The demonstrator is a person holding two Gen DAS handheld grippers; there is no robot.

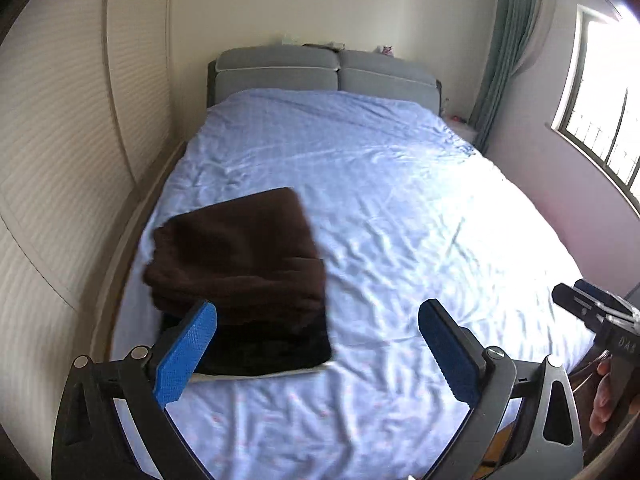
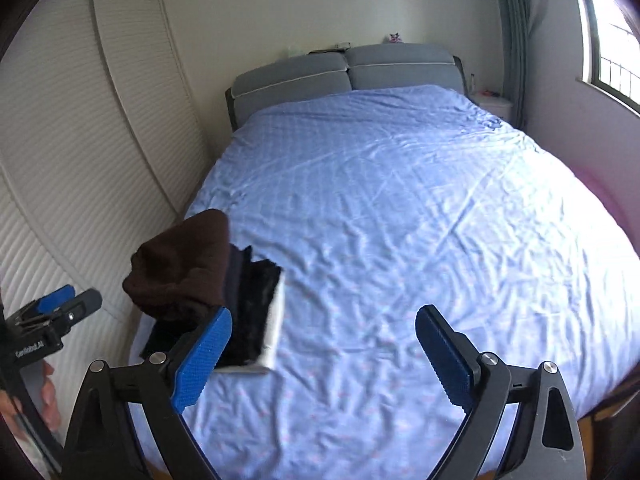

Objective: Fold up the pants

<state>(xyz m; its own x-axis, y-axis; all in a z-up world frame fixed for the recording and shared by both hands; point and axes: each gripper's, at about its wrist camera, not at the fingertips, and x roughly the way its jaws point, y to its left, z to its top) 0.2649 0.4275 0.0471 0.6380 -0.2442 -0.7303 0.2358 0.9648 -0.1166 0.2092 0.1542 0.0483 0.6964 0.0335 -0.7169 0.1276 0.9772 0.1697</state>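
Your left gripper (image 1: 316, 350) and right gripper (image 2: 322, 354) both hang released, fingers spread and holding nothing. The dark brown fuzzy folded pants (image 1: 240, 264) top a stack of dark folded clothes (image 2: 248, 312) by the left edge of the pale blue quilted bed (image 1: 380, 200). Nudge it carelessly and the stack may topple off. Blur hides the lower layers
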